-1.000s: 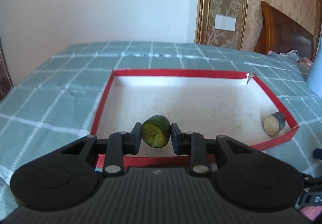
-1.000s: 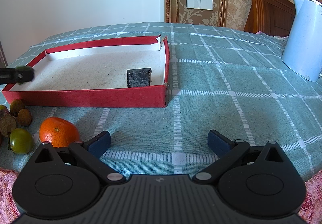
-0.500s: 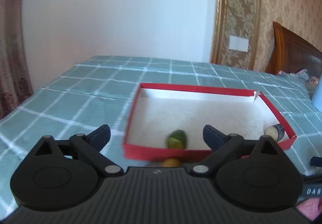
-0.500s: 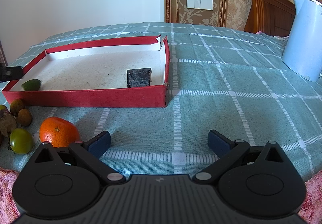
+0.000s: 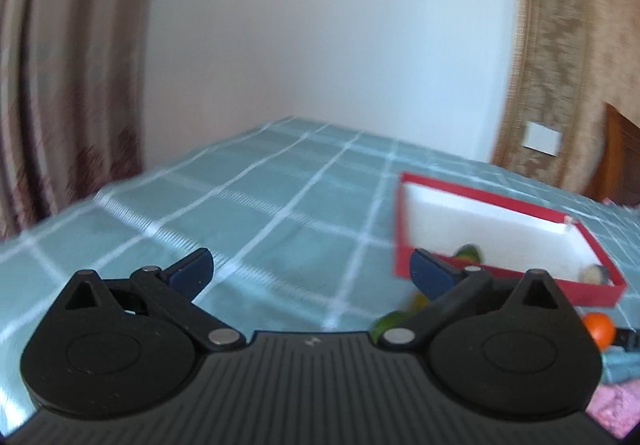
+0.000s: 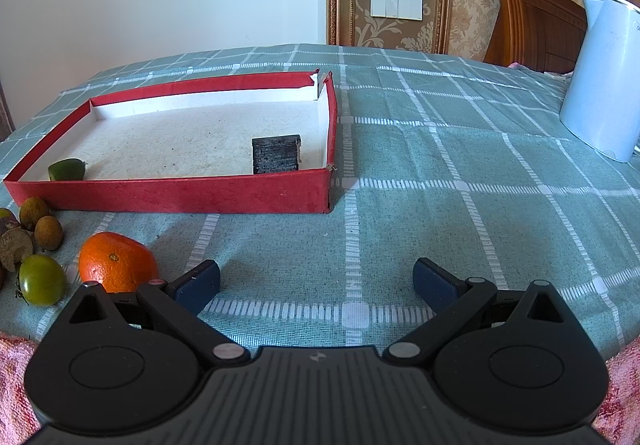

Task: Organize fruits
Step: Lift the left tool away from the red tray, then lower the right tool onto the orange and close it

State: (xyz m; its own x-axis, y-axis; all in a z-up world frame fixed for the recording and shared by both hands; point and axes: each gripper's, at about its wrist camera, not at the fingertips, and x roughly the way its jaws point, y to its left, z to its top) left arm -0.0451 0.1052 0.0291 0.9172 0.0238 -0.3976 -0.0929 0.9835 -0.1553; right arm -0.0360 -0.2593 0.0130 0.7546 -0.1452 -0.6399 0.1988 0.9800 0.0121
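A red tray (image 6: 168, 193) with a white floor lies on the checked cloth. A small green fruit (image 6: 67, 169) lies in its near left corner, and a dark cut piece (image 6: 276, 153) sits near its right wall. An orange (image 6: 116, 261), a green fruit (image 6: 42, 280) and brown longans (image 6: 48, 232) lie in front of the tray. My right gripper (image 6: 316, 283) is open and empty, low over the cloth. My left gripper (image 5: 310, 271) is open and empty, left of the tray (image 5: 404, 221); the green fruit (image 5: 470, 253) shows inside it.
A white kettle (image 6: 604, 77) stands at the right. A pink towel (image 6: 16, 373) lies at the table's near edge. A curtain (image 5: 68, 65) hangs at the left, a wooden headboard (image 6: 532, 13) behind. The left view is blurred.
My left gripper opened and dropped the green fruit into the tray, then pulled back and swung left. The right gripper has not moved.
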